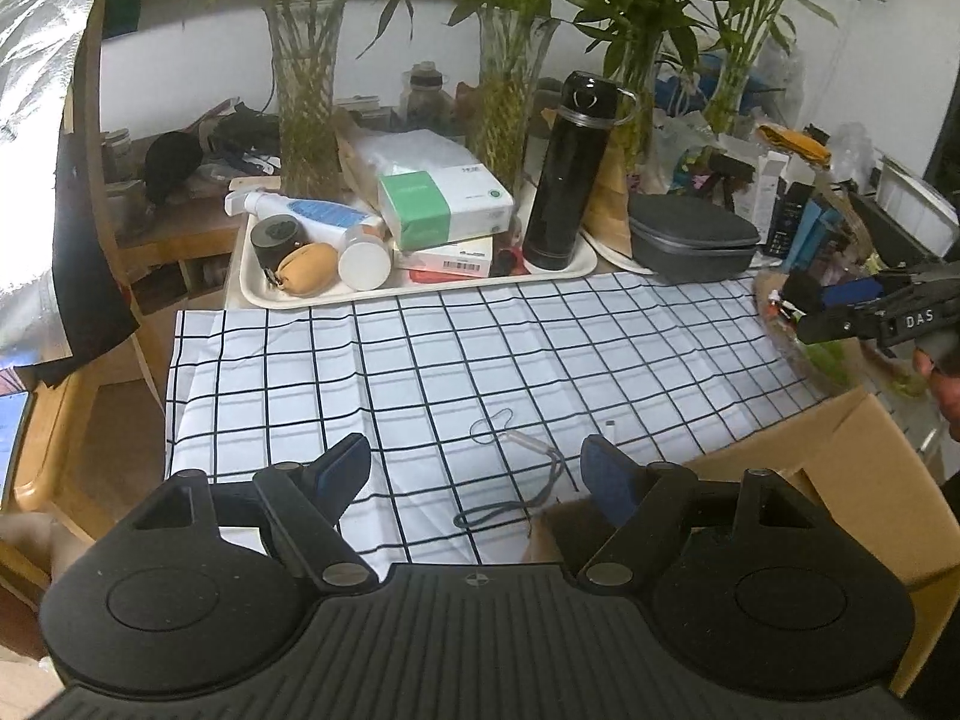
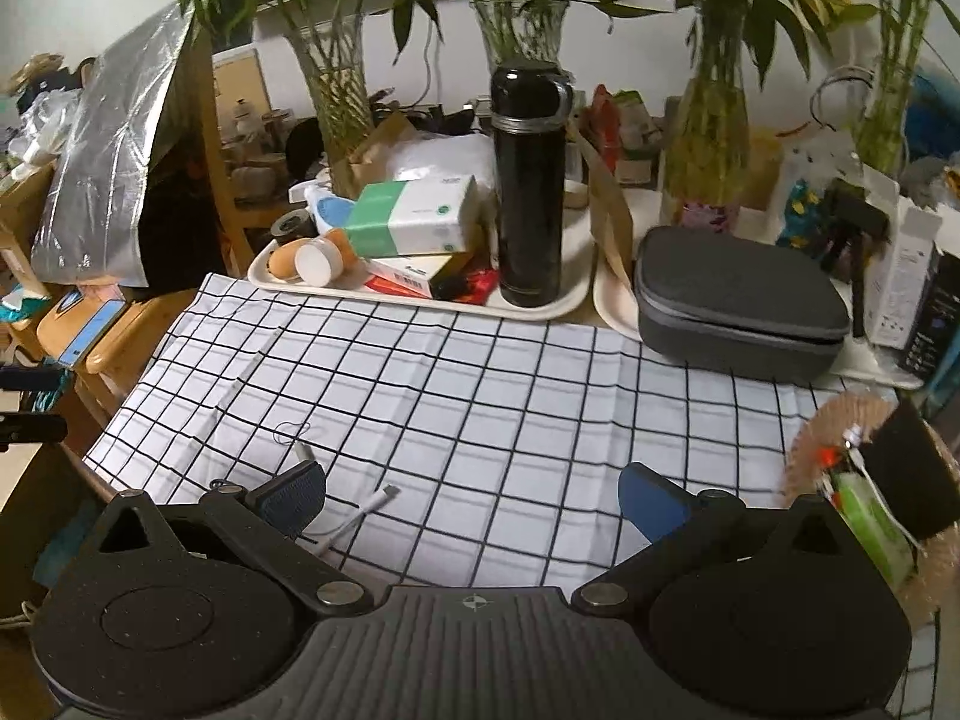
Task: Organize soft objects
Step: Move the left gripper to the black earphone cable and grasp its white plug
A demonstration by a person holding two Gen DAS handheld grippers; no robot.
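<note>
Covering the table, a white checked cloth [image 2: 480,384] runs to cluttered trays [image 2: 420,300] and glass vases of bamboo [image 2: 342,90] at the far wall. Both the left gripper [image 1: 474,468] and right gripper [image 2: 471,495] hang spread, empty. A thin cord [image 1: 510,480] lies near the left gripper.

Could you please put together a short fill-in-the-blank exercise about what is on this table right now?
1. The tall black flask stands upright on a white ____.
2. The cloth on the table is white with a black ____ pattern.
3. The left gripper and the right gripper both have their jaws ____.
4. The grey zippered case lies to the ____ of the flask in the right wrist view.

Missing words: tray; grid; open; right
</note>
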